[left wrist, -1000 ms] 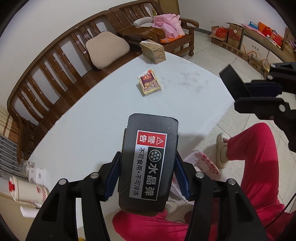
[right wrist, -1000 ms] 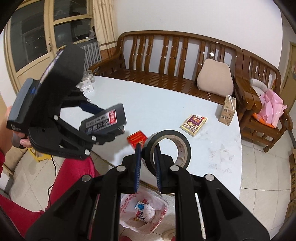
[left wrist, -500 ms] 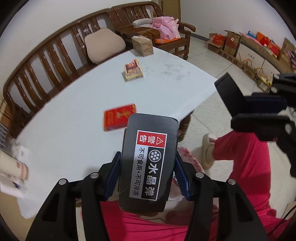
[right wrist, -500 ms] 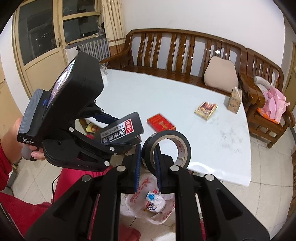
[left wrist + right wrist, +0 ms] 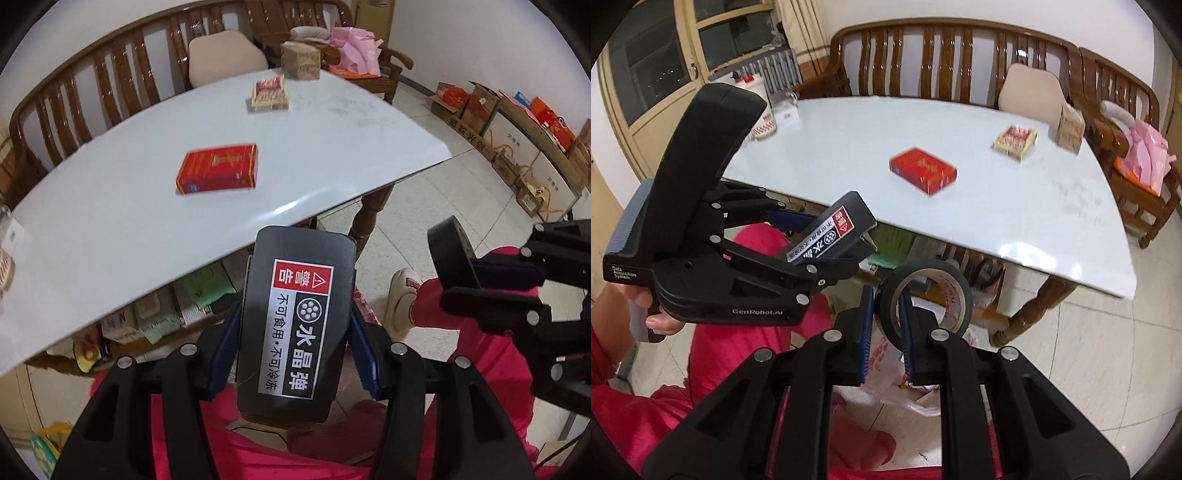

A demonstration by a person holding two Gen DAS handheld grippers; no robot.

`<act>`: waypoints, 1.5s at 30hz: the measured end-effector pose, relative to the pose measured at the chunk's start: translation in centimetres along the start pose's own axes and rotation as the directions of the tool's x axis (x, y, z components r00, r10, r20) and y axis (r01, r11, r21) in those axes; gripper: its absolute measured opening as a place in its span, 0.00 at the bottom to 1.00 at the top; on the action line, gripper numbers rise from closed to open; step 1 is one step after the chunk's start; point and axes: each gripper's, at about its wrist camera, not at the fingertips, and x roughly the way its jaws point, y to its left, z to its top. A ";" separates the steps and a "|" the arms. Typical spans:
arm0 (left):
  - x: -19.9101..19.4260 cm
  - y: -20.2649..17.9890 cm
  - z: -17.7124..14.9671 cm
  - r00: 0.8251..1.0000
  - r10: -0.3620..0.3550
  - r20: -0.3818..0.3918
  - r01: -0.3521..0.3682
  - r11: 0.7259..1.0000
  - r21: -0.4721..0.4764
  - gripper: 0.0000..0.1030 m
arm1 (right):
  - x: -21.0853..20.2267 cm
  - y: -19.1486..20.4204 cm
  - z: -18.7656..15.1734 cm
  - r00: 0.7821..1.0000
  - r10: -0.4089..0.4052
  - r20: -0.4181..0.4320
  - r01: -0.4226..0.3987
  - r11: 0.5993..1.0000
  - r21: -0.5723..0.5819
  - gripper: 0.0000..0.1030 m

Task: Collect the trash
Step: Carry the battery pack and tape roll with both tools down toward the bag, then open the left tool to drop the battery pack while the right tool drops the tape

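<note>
My left gripper (image 5: 295,332) is shut on a black box with a red and white warning label (image 5: 295,325); it also shows in the right wrist view (image 5: 831,232). My right gripper (image 5: 886,314) is shut on a black tape roll (image 5: 927,295), seen in the left wrist view (image 5: 454,254) too. Both are held off the table's near edge, above a white plastic trash bag (image 5: 886,369) on the floor. A red box (image 5: 218,168) and a yellow-red box (image 5: 269,92) lie on the white table (image 5: 110,221).
A tan carton (image 5: 300,61) stands at the table's far edge. Wooden benches (image 5: 942,59) with a beige cushion (image 5: 1030,88) stand behind. Paper cups (image 5: 762,107) sit at the table's left. Cardboard boxes (image 5: 498,122) line the wall. My red trouser legs (image 5: 461,350) are below.
Both grippers have drawn back from the table and lower, out over the floor by the trash bag. Each still holds its object.
</note>
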 end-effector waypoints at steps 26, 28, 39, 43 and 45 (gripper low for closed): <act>14.8 -0.1 -4.7 0.967 -0.040 -0.252 0.034 0.999 -0.030 0.52 | 11.8 -4.4 -6.3 0.981 -0.013 -0.196 0.047 0.985 0.167 0.14; 15.9 0.0 -4.7 0.963 -0.045 -0.264 0.037 0.999 -0.036 0.52 | 12.7 -4.6 -6.6 0.979 -0.013 -0.203 0.049 0.984 0.174 0.14; 22.8 1.1 -5.9 0.905 -0.109 -0.411 0.055 0.988 -0.141 0.52 | 17.5 -7.8 -9.0 0.961 0.044 -0.274 0.049 0.945 0.322 0.14; 25.1 1.6 -6.4 0.877 -0.145 -0.459 0.061 0.979 -0.193 0.52 | 19.3 -8.7 -9.8 0.952 0.065 -0.299 0.049 0.932 0.359 0.14; 26.0 1.7 -6.4 0.868 -0.153 -0.473 0.058 0.976 -0.211 0.52 | 20.5 -9.0 -10.0 0.947 0.076 -0.311 0.051 0.923 0.382 0.14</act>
